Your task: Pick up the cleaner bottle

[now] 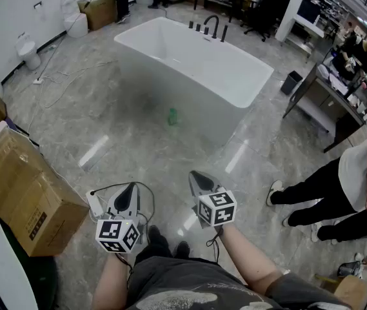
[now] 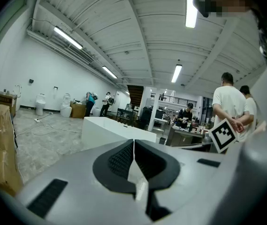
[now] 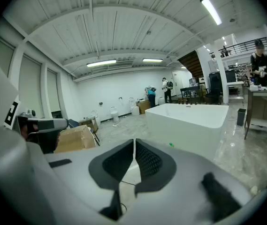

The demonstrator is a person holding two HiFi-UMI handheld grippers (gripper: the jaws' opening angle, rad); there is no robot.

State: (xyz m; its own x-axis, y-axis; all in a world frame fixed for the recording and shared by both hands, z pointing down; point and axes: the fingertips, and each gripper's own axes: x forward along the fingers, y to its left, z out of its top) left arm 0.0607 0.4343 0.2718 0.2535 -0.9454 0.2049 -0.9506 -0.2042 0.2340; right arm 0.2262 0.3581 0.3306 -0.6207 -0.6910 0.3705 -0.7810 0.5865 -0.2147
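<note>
Seen from above, looking steeply down: a person's two forearms reach forward over a glossy grey floor (image 1: 138,141). The left claw (image 1: 129,188) is clenched, its ribbed pads pressed together with nothing between them. The right claw (image 1: 197,175) is clenched in the same way and is also empty.

A large cardboard box (image 1: 25,196) stands to the left, and a bystander's legs (image 1: 318,199) are at the right.

Well ahead of both claws, a small green cleaner bottle (image 1: 172,115) sits on the floor, just in front of the near wall of a white bathtub (image 1: 235,86). It lies forward and roughly between the two claws, a little left of the right claw's line. The right claw looks slightly nearer to it. The bottle is too small to tell which way its long axis runs. Both claws would likely need to travel forward and down, and one would have to open.
</note>
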